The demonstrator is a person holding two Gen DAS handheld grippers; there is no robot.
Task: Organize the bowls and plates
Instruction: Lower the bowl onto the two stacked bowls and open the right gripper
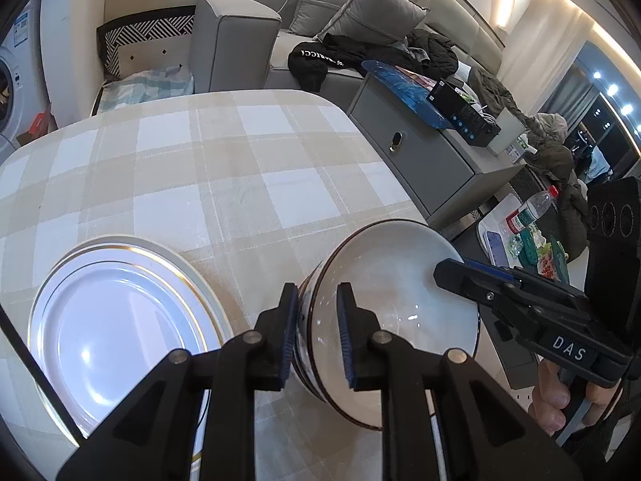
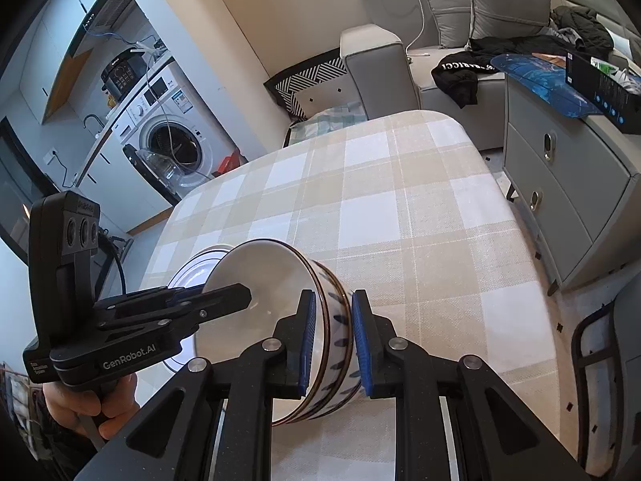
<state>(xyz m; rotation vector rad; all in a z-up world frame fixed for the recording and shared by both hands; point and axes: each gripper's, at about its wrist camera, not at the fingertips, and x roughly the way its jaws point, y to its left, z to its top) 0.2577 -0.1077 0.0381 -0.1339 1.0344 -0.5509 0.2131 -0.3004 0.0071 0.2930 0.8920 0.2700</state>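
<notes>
We grip the bowls [image 1: 384, 312], 2 nested, by opposite rims: left tongs [image 1: 316, 336] and right tongs [image 2: 332, 338] nearly closed on them. Glazed, slippery, breakable; plates [image 1: 116, 320] lie left.

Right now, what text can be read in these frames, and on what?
"DAS": right tool, on its body.
"GenRobot.AI": left tool, on its body; the small print beside it is unreadable.
White lettering on the black garment: reads mirrored, unclear.
Washing machine sticker: too small.
</notes>
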